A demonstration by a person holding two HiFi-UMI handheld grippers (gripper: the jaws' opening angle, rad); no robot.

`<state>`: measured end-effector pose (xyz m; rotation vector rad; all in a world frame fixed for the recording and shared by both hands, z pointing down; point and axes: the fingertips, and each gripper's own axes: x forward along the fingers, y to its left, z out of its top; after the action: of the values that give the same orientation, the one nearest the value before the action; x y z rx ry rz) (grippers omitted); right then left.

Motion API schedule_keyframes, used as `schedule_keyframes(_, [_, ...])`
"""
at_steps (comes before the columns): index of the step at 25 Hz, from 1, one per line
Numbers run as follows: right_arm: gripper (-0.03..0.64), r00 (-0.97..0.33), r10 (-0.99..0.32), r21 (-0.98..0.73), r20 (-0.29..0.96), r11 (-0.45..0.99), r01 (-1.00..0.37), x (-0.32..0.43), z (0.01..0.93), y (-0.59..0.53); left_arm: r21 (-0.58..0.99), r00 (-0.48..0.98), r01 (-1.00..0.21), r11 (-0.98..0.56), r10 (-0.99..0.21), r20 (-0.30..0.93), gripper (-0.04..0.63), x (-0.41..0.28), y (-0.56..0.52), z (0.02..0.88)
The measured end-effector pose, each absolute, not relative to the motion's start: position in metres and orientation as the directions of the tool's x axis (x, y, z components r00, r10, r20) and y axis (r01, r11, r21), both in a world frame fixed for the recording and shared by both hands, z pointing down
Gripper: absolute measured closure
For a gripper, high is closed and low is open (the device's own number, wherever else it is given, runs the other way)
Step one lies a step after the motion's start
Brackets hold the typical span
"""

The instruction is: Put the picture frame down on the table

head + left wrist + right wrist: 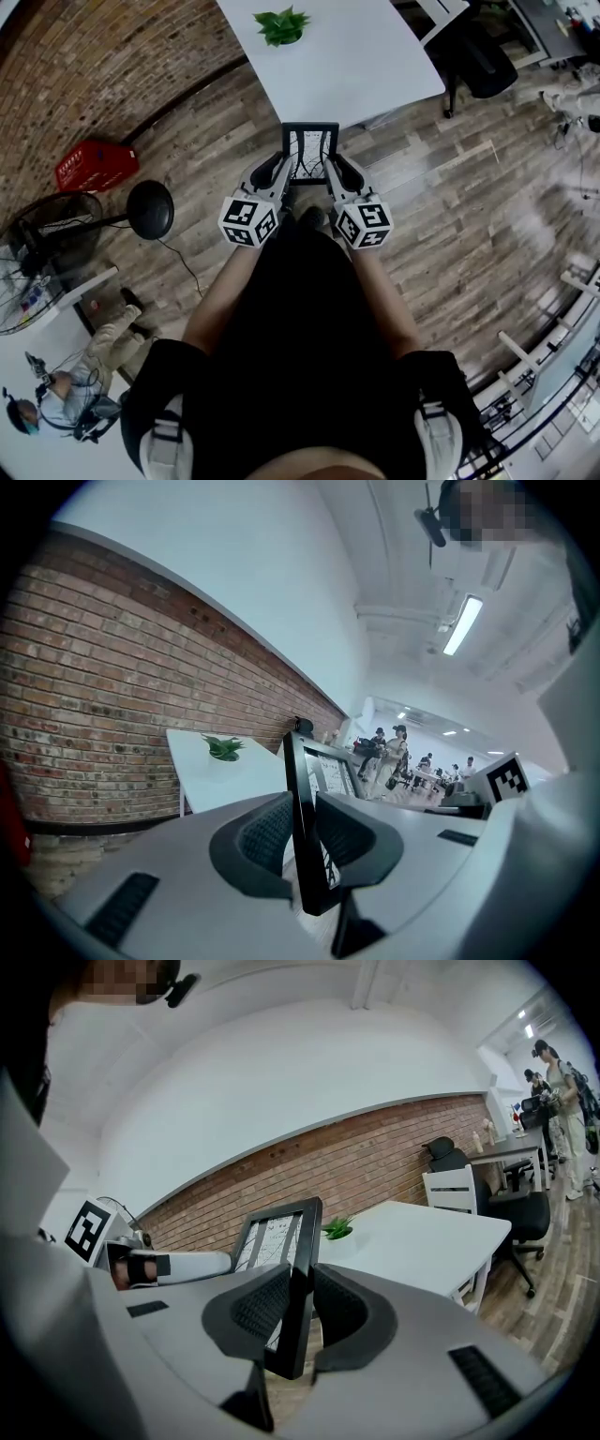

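A black rectangular picture frame (310,152) is held upright in the air at the near edge of a smooth white table (375,66). The left gripper (302,841) and right gripper (298,1312) are each clamped on one side edge. From above its lower edge is hidden. Only the gripper views show the ribbed dark pads (258,1309) pressing the frame. A leafy plant (281,25) sits on the table.
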<state>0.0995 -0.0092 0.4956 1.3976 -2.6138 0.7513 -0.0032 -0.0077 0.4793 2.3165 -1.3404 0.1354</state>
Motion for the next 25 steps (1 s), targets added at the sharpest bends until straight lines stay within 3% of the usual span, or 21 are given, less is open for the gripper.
schedule_keyframes(25, [0.545,-0.543,-0.759,-0.373,0.359,0.417,-0.829,0.081,0.525,-0.109,0.382,0.565,-0.815,-0.437,-0.747,0.351,0.508,-0.022,-0.112,0.514])
